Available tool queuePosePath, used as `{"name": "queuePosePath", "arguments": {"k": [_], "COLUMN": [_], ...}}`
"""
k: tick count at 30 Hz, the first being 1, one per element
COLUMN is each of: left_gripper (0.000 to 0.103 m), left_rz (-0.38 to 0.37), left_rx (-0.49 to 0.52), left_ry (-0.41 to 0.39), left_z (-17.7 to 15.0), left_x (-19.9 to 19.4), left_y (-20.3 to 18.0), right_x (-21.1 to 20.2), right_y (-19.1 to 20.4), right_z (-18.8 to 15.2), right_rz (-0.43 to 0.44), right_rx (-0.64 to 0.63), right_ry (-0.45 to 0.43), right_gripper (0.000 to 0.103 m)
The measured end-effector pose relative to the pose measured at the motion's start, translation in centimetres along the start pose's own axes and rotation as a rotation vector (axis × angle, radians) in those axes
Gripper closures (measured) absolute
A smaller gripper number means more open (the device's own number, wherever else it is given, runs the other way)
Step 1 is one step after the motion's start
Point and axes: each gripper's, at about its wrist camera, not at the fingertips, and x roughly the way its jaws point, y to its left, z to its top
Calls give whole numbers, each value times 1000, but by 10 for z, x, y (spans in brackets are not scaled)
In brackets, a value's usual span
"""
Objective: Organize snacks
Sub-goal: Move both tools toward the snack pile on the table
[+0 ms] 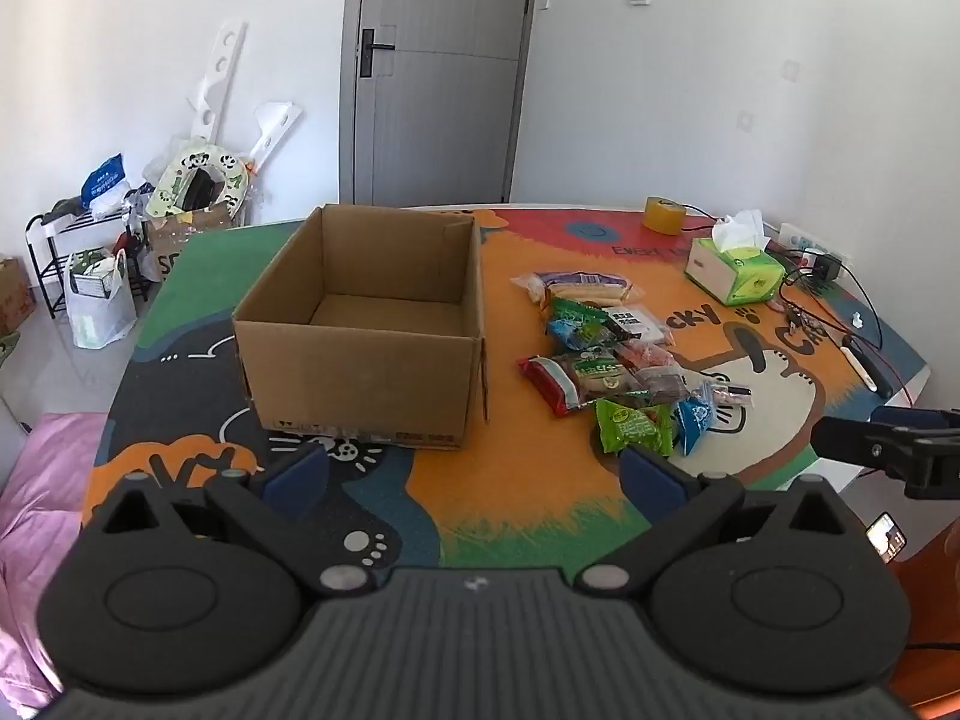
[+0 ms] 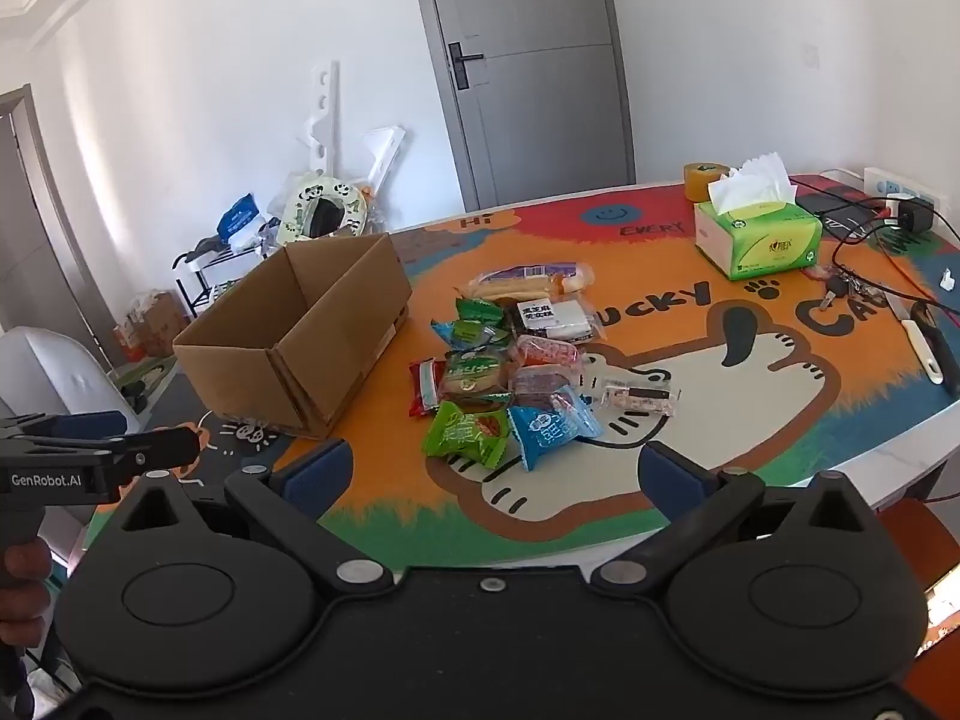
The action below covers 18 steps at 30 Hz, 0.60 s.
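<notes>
Both tools hang back from the near edge of the tabletop (image 2: 780, 468), nothing picked up yet. The left hand-held gripper (image 1: 474, 471) has its blue pads spread wide and holds nothing; the right hand-held gripper (image 2: 495, 474) is spread just as wide and also holds nothing.

The cardboard box (image 1: 366, 324) stands open and looks empty. The snacks (image 2: 516, 360) lie in a loose heap just to the right of the box, packets overlapping one another.

The step in hand looks like the first pick. I'd start with the packets on the near fringe of the heap, farthest from the box's back wall: the green packet (image 2: 465, 433) and the blue packet (image 2: 549, 427) beside it lie mostly free. Come down over one crimped end, close on the wrapper rather than its puffed middle, and lift straight up so its neighbours don't drag along. The right tool is better placed for that. Then carry it left over the box's rim and let go low inside.
</notes>
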Motion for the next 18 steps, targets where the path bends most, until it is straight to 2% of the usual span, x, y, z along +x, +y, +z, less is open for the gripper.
{"name": "queuePosePath", "arguments": {"k": [18], "left_gripper": [0], "left_rz": [-29], "left_rx": [-24], "left_ry": [-2], "left_z": [0], "left_x": [0], "left_y": [2], "right_x": [-1], "right_y": [-2], "right_z": [1], "right_rz": [-1], "right_rx": [6], "right_ry": [1], "right_gripper": [0]}}
